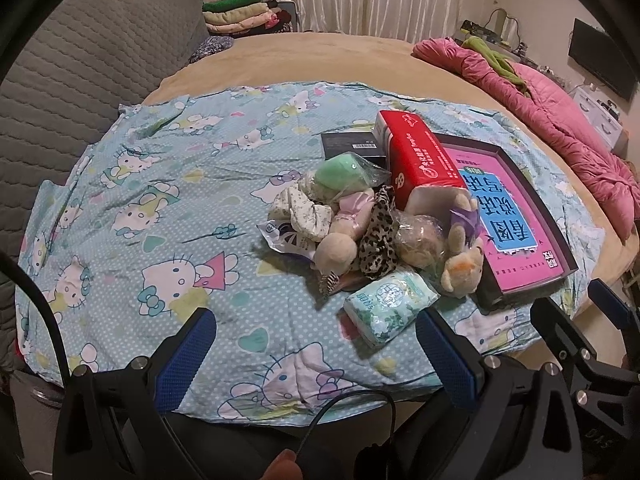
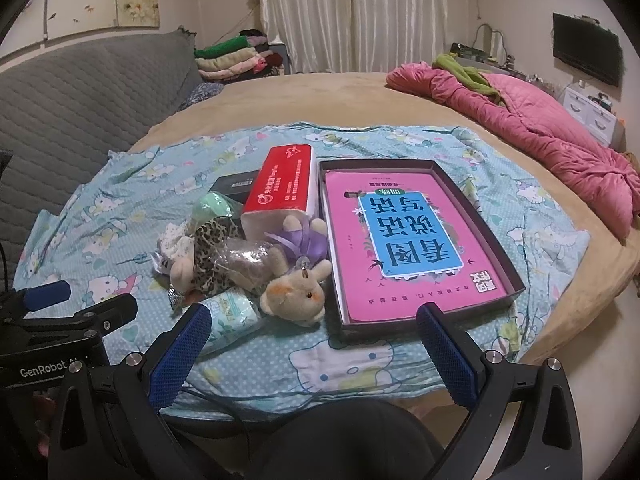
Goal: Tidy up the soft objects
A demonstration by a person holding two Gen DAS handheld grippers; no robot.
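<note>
**Both tools open, the soft pile untouched**

Your left tool and right tool both hover at the near edge of the bed, jaws spread wide and holding nothing, so no pick has begun.

Take the shallow box as your landmark. It lies flat on the cartoon-cat sheet, with a pink book filling its floor (probably the destination for the soft things, though that is only a guess).

Nearest you, just left of the box's near corner, a tissue pack lies alone on the sheet; being free of the heap, it looks like the easiest first grasp. Just behind it, touching the box's left wall, a plush bear lies tumbled on its side. Left of the bear the pile proper begins: a leopard-print cloth, a beige plush and a floral cloth, all pressed together, so lifting one may drag another.

Farther back, a bagged green item leans against a red tissue box, which stands alongside the box's far left corner.
</note>
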